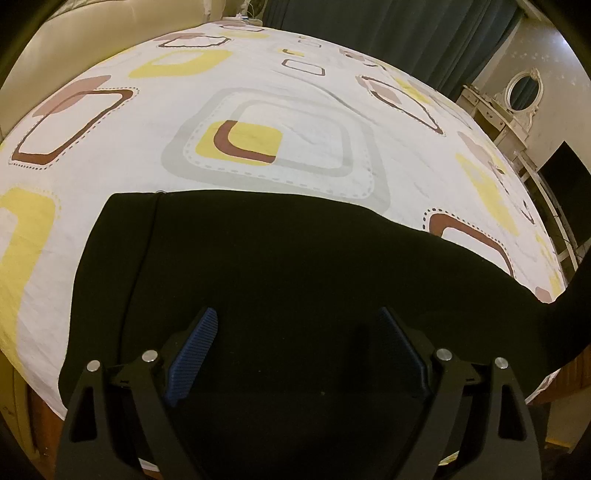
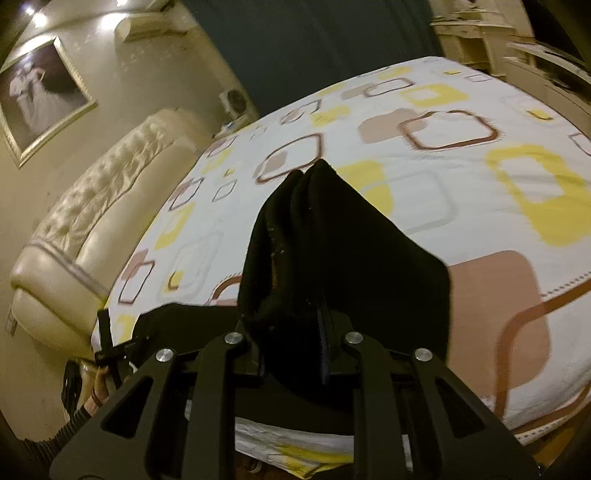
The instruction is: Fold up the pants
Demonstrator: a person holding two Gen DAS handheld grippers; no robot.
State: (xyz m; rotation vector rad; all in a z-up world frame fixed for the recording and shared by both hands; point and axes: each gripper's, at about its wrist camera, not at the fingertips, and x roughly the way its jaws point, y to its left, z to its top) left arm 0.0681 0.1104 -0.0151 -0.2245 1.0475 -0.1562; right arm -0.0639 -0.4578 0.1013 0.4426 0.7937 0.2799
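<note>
Black fabric pants [image 1: 258,266] lie spread over the near edge of a bed covered by a white sheet printed with yellow, brown and grey rounded squares [image 1: 295,140], and one part of them trails off to the right and rises out of the left wrist view. Over that dark cloth hangs the left gripper [image 1: 297,347], its blue ribbed pads [image 1: 192,354] standing wide apart with nothing pressed between them. In the right wrist view the right gripper [image 2: 295,332] is clamped on a bunched fold of the pants [image 2: 332,251], which stands up in front of the lens and hides the middle of the sheet behind it. A cream tufted headboard [image 2: 92,221] runs along the left side of the bed, below a framed picture [image 2: 37,99] on the wall. Dark teal curtains [image 1: 388,33] hang beyond the far edge, and a pale dresser with an oval mirror [image 1: 522,92] stands to the right.
</note>
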